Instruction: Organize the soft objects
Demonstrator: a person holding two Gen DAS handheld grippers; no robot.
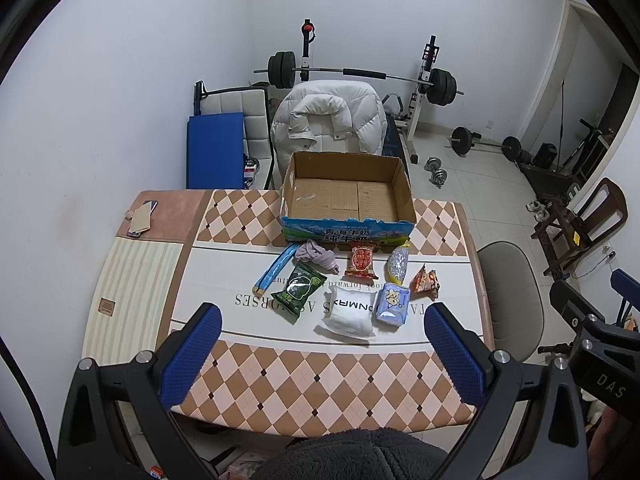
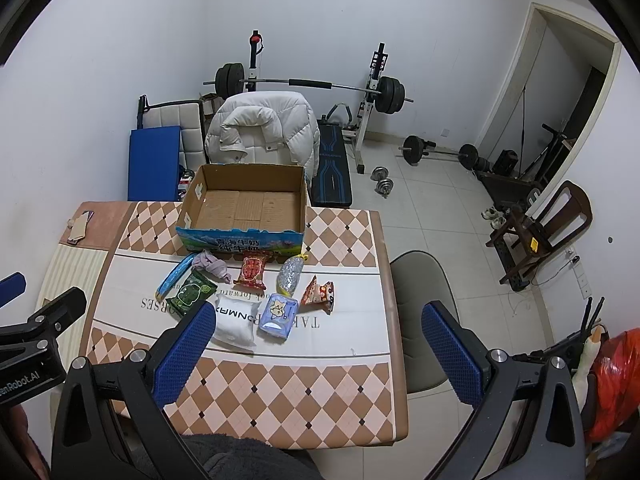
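Note:
An open, empty cardboard box (image 1: 348, 196) (image 2: 244, 208) stands at the table's far side. In front of it lie several soft items: a white pillow pack (image 1: 349, 316) (image 2: 235, 326), a green snack bag (image 1: 300, 290) (image 2: 192, 292), a purple cloth (image 1: 316, 258) (image 2: 212, 266), a red snack bag (image 1: 361, 264) (image 2: 251, 272), a blue tissue pack (image 1: 393, 304) (image 2: 279, 314), a silver bag (image 1: 397, 266) (image 2: 291, 276), an orange packet (image 1: 426, 282) (image 2: 319, 294) and a blue tube (image 1: 275, 270) (image 2: 174, 276). My left gripper (image 1: 322, 340) and right gripper (image 2: 318, 340) hover open and empty above the table's near edge.
The table (image 1: 320, 384) carries a checkered cloth. A phone and card (image 1: 141, 218) lie at its far left corner. A grey chair (image 2: 424, 320) stands right of the table. A chair with a white jacket (image 1: 328, 120) and weight equipment stand behind.

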